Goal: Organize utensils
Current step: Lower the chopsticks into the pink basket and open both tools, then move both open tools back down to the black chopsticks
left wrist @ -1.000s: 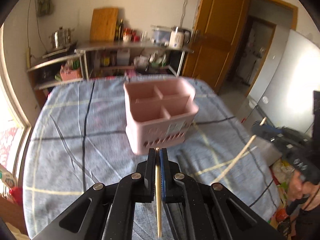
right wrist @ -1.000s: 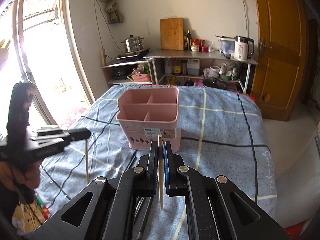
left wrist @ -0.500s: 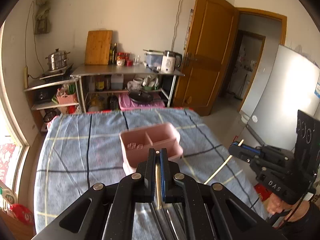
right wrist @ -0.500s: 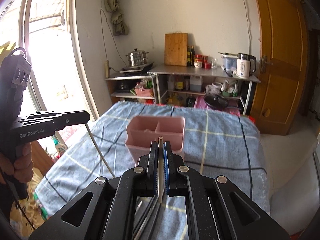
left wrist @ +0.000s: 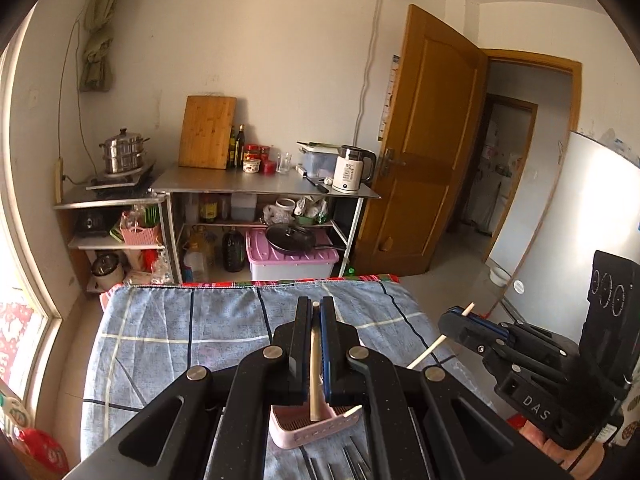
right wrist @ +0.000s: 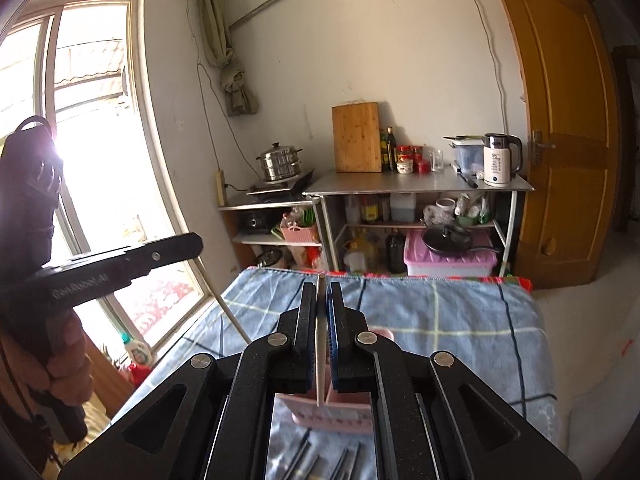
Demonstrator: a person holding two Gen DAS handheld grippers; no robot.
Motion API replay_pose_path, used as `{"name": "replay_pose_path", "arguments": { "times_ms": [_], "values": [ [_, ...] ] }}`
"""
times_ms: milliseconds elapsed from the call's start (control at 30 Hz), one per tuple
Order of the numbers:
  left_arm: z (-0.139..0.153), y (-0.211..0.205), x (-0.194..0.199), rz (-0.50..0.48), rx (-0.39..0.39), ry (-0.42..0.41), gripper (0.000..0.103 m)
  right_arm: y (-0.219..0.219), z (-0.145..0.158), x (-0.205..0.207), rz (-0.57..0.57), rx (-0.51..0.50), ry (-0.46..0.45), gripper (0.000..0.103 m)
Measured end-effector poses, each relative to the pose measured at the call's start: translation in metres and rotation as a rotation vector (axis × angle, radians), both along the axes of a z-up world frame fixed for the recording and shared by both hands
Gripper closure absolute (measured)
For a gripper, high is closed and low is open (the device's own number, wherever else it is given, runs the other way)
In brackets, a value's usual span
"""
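Two slim pale chopsticks, one clamped in each gripper (left wrist: 315,304) (right wrist: 321,288), above a pink slotted caddy (left wrist: 316,426).

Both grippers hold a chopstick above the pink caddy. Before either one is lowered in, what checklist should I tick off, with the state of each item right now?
1. Left gripper clamped on its chopstick: ok.
2. Right gripper clamped on its chopstick: ok.
3. Left chopstick's lower tip above the pink caddy: ok, it shows over the caddy's open top.
4. Right chopstick's lower tip over a compartment, not the divider: cannot tell, it overlaps the divider line.
5. Grippers apart from each other: ok.
6. Caddy compartments free to receive: cannot tell, the grippers hide most of it.
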State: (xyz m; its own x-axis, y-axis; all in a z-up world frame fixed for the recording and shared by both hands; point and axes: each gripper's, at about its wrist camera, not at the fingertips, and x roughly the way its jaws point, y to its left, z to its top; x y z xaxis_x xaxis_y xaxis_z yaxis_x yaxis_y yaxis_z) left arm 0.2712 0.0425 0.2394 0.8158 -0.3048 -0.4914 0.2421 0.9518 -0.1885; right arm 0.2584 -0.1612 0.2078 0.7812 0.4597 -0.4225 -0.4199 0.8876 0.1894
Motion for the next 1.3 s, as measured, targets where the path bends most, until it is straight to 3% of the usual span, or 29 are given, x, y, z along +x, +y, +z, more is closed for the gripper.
{"name": "replay_pose_path", "arguments": {
  "times_ms": [267,600,733,967,1300],
  "values": [
    [-0.040,0.013,0.023,0.023,-0.016,0.050,0.099,0.022,-0.027,0.023,0.016,-0.006,0.037,0.098],
    [-0.098,0.015,0.033,0.019,0.001,0.141,0.099,0.028,-0.078,0.038,0.037,-0.043,0.162,0.097],
    [-0.098,0.017,0.029,0.022,0.006,0.132,0.094,0.025,-0.083,0.034,0.041,-0.062,0.169,0.097],
    [-0.075,0.021,0.002,0.038,0.017,0.062,0.085,0.011,-0.064,0.017,0.031,-0.046,0.124,0.080],
    [-0.081,0.025,-0.074,0.055,-0.035,0.009,0.083,-0.023,-0.058,-0.054,-0.014,-0.030,0.065,0.080]
  ]
}}
